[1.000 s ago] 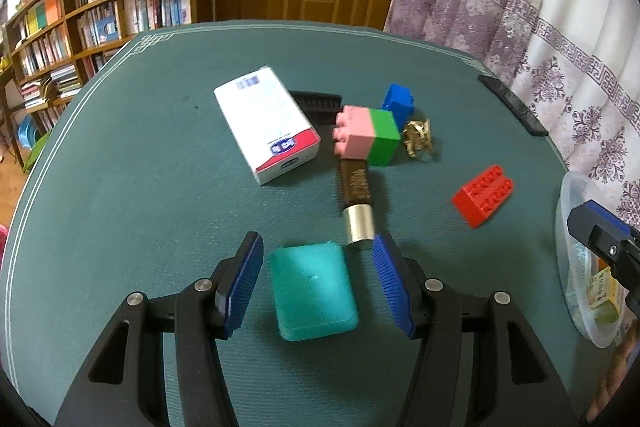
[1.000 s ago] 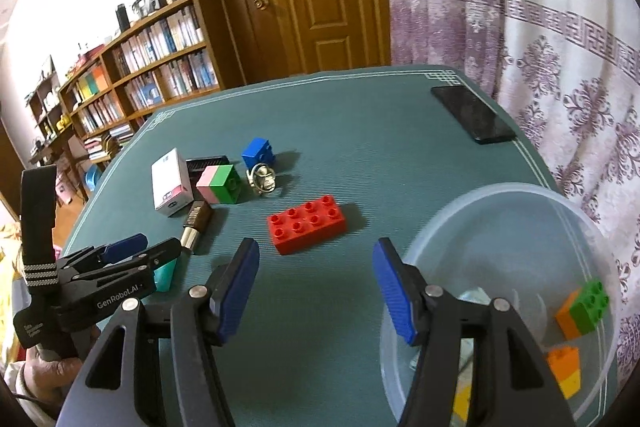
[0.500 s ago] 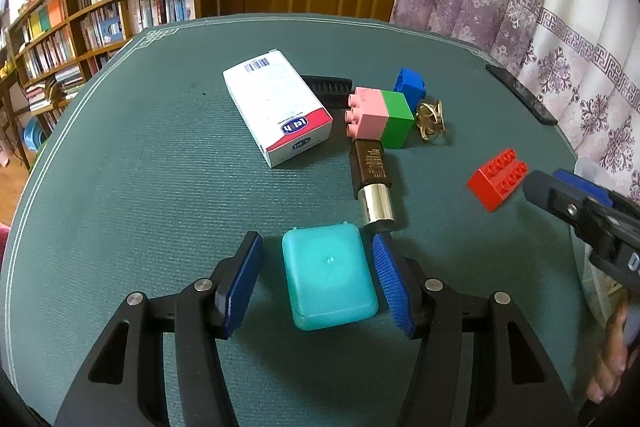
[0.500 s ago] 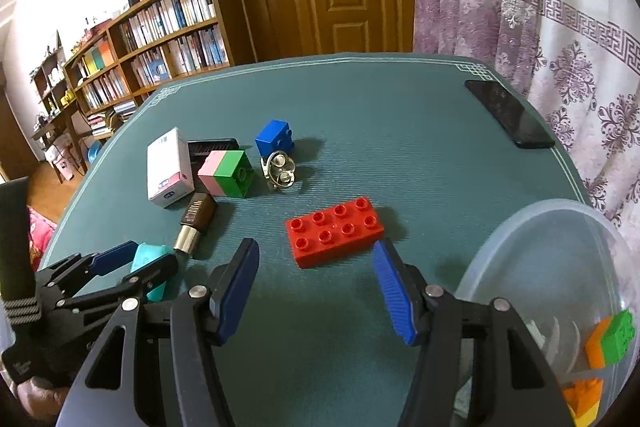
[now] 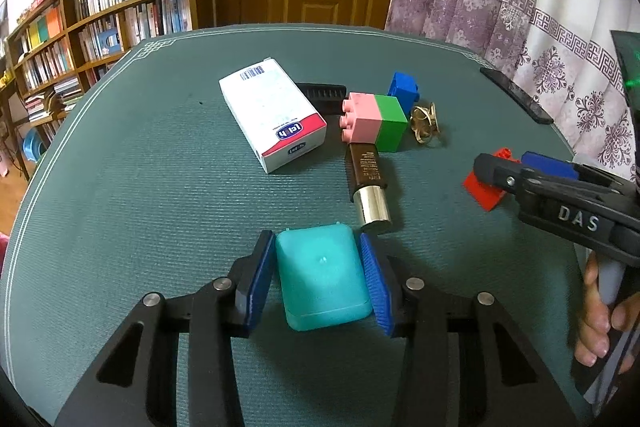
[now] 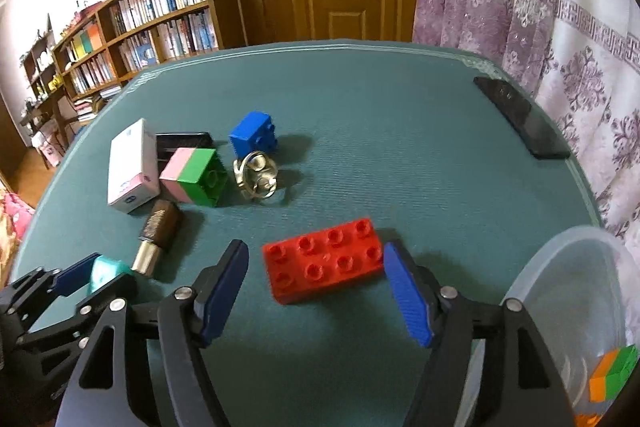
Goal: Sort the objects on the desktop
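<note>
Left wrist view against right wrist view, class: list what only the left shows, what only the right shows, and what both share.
Only the left wrist view shows the whole top of the teal case, with the left claw closed against its sides, and the person's hand holding the other tool.

Only the right wrist view shows the clear plastic bowl holding an orange-and-green brick, and the right claw open around the red brick.

Both show the white box, pink-and-green brick, blue brick, lipstick tube and black phone.

Black hand-held gripper (image 5: 320, 277) frame, ribbed blue pads (image 5: 374, 285), silver screws, white "DAS" lettering, bare-skinned hand (image 5: 600, 315)
</note>
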{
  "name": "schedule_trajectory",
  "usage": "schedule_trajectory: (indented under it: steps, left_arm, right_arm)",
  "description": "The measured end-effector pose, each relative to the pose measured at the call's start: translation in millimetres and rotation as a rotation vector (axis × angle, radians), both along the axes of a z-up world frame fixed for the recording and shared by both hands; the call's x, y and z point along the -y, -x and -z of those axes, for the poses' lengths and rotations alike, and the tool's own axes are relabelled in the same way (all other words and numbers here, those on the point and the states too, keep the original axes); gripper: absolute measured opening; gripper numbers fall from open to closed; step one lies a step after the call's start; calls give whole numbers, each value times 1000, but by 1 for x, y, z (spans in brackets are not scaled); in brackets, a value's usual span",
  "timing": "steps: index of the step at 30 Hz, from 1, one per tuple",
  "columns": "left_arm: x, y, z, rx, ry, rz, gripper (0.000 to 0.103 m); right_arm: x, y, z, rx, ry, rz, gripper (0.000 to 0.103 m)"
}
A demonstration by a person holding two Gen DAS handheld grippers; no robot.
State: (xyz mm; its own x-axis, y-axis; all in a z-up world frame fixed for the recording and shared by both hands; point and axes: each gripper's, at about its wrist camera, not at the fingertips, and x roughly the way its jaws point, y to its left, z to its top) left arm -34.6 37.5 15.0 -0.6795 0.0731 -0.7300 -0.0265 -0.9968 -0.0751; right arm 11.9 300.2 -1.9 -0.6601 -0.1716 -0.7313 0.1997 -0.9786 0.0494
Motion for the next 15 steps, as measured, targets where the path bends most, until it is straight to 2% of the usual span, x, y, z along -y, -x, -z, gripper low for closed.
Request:
schedule_trajectory:
  steps: [12,15]
  left_arm:
    - [3,-2,-1,-13,-13,-11,46]
    - [4,-2,-2,-19,-14,-18,46]
  right_arm:
    - [7,10,4,-6,-75,1,80]
    - [6,12,11,25,-76,15,80]
